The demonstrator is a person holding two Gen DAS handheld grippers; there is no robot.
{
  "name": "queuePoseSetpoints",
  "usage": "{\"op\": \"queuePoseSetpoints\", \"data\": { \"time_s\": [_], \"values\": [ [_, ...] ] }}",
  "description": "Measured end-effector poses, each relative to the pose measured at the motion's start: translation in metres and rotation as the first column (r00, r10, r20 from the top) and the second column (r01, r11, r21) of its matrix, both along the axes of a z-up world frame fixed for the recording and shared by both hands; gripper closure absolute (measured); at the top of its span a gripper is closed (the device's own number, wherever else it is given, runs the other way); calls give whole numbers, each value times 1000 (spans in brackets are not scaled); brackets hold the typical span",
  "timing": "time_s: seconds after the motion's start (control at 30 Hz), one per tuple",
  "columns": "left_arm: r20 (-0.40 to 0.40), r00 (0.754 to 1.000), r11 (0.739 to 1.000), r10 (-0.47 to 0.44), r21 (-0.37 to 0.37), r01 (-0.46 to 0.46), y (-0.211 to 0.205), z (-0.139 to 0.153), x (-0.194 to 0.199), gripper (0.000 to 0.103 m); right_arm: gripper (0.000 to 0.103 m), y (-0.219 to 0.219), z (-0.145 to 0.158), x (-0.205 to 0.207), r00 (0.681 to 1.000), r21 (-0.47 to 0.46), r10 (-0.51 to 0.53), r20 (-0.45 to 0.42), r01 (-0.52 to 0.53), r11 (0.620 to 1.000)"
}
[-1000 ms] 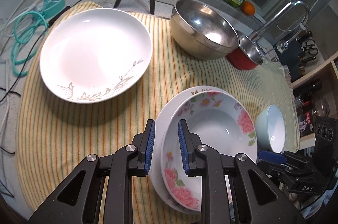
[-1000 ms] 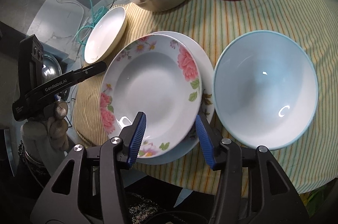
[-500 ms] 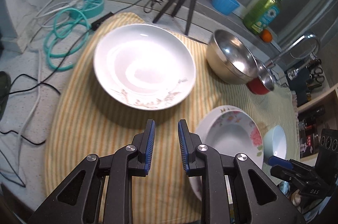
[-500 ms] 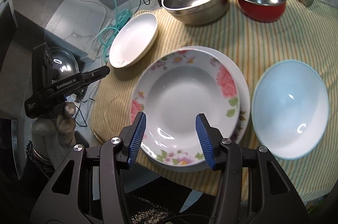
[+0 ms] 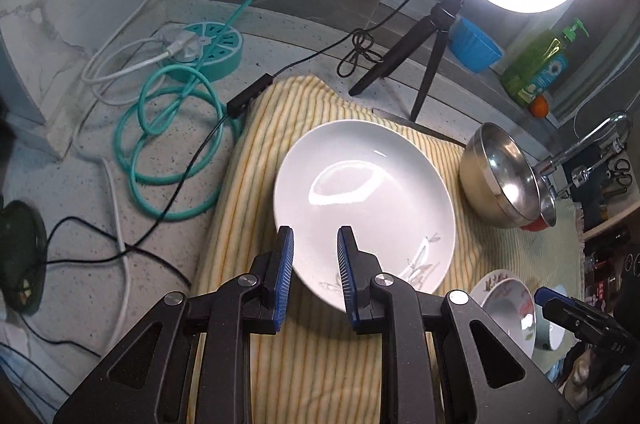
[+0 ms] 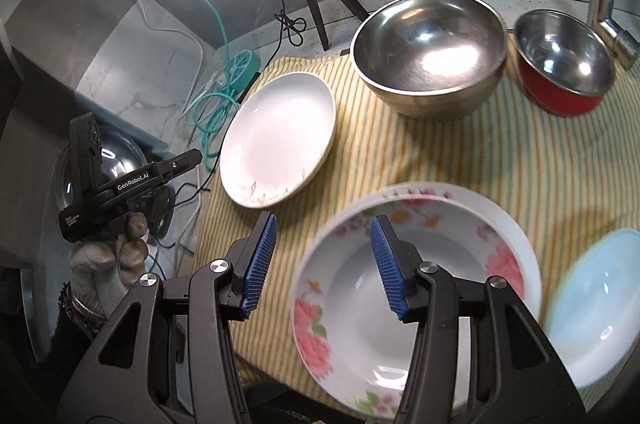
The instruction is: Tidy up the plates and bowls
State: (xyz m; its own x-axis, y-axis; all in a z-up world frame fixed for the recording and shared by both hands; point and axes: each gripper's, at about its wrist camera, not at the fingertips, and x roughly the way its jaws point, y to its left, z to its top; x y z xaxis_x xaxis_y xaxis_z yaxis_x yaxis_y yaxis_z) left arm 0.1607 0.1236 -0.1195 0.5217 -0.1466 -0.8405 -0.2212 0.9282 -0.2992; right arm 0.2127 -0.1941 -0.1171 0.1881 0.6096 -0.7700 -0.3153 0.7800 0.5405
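Left wrist: glossy round white plate [image 5: 364, 199] (ribbed jaws)

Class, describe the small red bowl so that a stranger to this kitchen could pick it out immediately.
Start at the striped cloth covering the counter and look to its far edge, by the tap. Two metal-lined bowls stand there side by side; the red bowl is the smaller one nearest the tap. Unlike the large steel bowl, it is red outside.

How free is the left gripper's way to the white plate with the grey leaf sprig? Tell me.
Probably free: the left gripper is open, its fingers straddling the near rim of the white plate, which lies alone on the striped cloth with nothing between.
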Motion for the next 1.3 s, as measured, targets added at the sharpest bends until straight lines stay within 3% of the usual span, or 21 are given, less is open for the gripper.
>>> {"op": "queuePoseSetpoints", "data": {
  "time_s": [0.3,0.67,0.87,1.1,1.3],
  "values": [
    [-19,999,999,-32,-19,31,22,-23,36,82,53,49,-35,45,999,-89,-13,-40,10,996],
    [-60,996,996,-64,-58,60,26,-45,60,82,77,78,-67,73,995,-117,1,-104,-14,993],
    [-63,995,995,-83,-64,79,25,-47,64,83,86,82,-74,77,994,-120,15,-110,-28,992],
    [-79,991,991,-109,-86,102,22,-52,66,91,93,90,-78,80,992,-108,30,-124,-43,993],
    [-84,990,991,-111,-85,104,21,-49,63,91,93,92,-77,79,992,-119,27,-126,-42,992]
  ]
}}
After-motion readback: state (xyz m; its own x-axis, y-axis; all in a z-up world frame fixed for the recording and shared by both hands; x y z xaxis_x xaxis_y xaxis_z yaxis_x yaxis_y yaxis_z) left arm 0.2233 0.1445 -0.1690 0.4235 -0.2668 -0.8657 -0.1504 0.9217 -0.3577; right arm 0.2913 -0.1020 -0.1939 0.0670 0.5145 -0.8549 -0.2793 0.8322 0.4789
